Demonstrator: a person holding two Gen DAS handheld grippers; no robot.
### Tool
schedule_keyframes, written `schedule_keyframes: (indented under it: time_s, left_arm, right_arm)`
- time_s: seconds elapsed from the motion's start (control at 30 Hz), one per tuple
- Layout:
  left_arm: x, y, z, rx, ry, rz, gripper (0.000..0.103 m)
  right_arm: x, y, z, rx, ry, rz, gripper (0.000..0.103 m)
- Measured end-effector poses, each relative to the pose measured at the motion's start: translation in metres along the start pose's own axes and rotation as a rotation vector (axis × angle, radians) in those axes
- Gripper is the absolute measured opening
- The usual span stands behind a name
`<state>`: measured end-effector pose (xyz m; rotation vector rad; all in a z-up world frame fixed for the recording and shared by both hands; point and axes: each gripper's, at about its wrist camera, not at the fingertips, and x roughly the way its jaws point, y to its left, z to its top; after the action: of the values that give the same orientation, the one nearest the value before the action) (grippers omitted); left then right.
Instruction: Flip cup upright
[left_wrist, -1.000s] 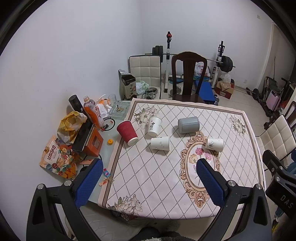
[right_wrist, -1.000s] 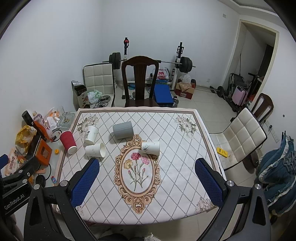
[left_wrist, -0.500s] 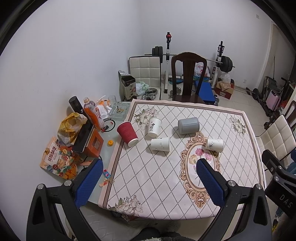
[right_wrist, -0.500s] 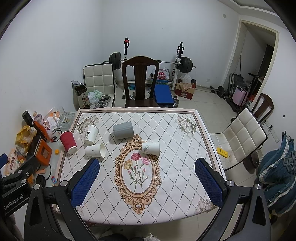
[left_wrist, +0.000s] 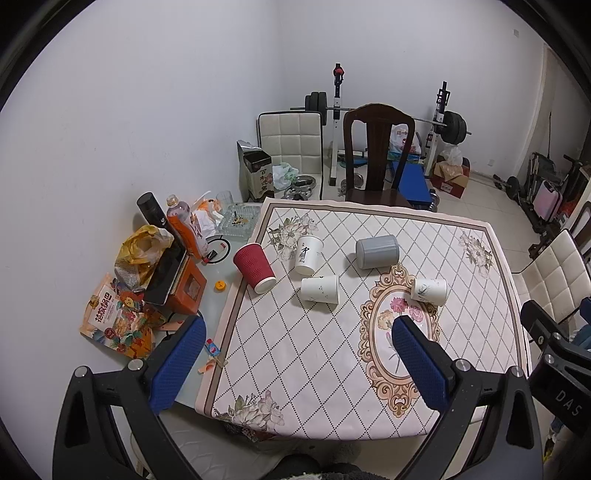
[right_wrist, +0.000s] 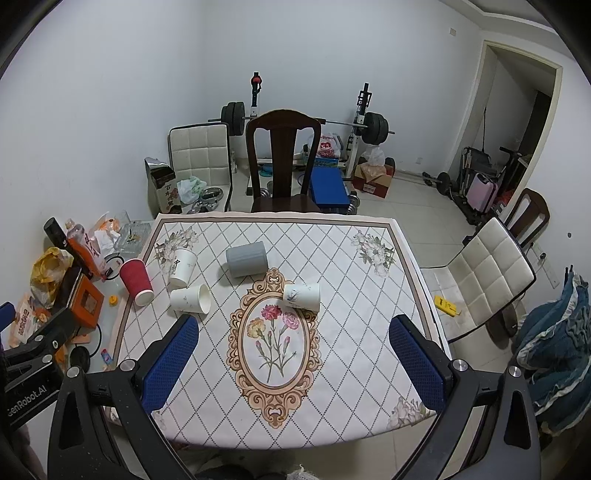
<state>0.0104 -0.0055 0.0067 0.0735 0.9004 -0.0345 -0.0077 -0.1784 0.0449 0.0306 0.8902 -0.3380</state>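
Observation:
Several cups lie on their sides on the patterned tablecloth (left_wrist: 332, 362): a red ribbed cup (left_wrist: 255, 268) (right_wrist: 136, 277), a white cup with black writing (left_wrist: 308, 250) (right_wrist: 183, 263), a white cup (left_wrist: 320, 290) (right_wrist: 190, 298), a grey cup (left_wrist: 377, 252) (right_wrist: 246, 259), and a white bird-print cup (left_wrist: 429, 291) (right_wrist: 302, 296). My left gripper (left_wrist: 295, 363) is open and empty, high above the table's near edge. My right gripper (right_wrist: 293, 365) is open and empty, also high above the near edge.
Clutter sits on the glass strip left of the cloth: bottles (left_wrist: 183, 227), a yellow bag (left_wrist: 142, 249), an orange box (left_wrist: 186, 291), a snack packet (left_wrist: 118, 321). A dark wooden chair (right_wrist: 282, 162) stands at the far side, a white chair (right_wrist: 487, 277) at the right.
Both views have shifted very slightly; the cups lie as before and both grippers stay open.

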Motion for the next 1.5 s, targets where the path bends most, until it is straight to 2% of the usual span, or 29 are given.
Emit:
schedule_keyframes:
  time_s: [0.23,0.4,0.6,0.87,1.03,1.13,1.27,1.33,1.5]
  left_arm:
    - [0.008,-0.005,-0.002,-0.021,0.02,0.017,0.103]
    - [0.03,-0.008,-0.006,-0.054,0.051,0.057,0.103]
    - [0.089,-0.002,-0.006,-0.057,0.138,0.124,0.103]
    - [0.205,0.017,0.014,-0.008,0.292,0.171,0.103]
    - [0.275,0.02,0.034,0.029,0.378,0.146,0.103]
    - [0.313,0.02,0.047,0.029,0.41,0.1,0.102]
    - [0.356,0.014,0.062,0.034,0.448,0.042,0.102]
    - [0.376,0.01,0.068,0.047,0.461,0.019,0.096]
    - [0.417,-0.003,0.078,0.091,0.497,-0.003,0.095]
  right_arm:
    - [0.01,-0.002,0.001,-0.012,0.022,0.017,0.103]
    - [0.041,-0.006,0.002,-0.011,0.06,0.034,0.103]
    - [0.117,0.004,-0.004,-0.022,0.185,0.049,0.103]
    - [0.243,0.039,-0.012,-0.015,0.354,0.014,0.102]
    - [0.316,0.061,-0.011,-0.009,0.464,-0.01,0.099]
    - [0.349,0.073,-0.01,-0.022,0.508,-0.024,0.097]
    - [0.388,0.082,-0.005,-0.03,0.544,-0.038,0.093]
    - [0.406,0.084,-0.002,-0.03,0.561,-0.042,0.09]
    - [0.439,0.085,0.005,-0.02,0.584,-0.05,0.083]
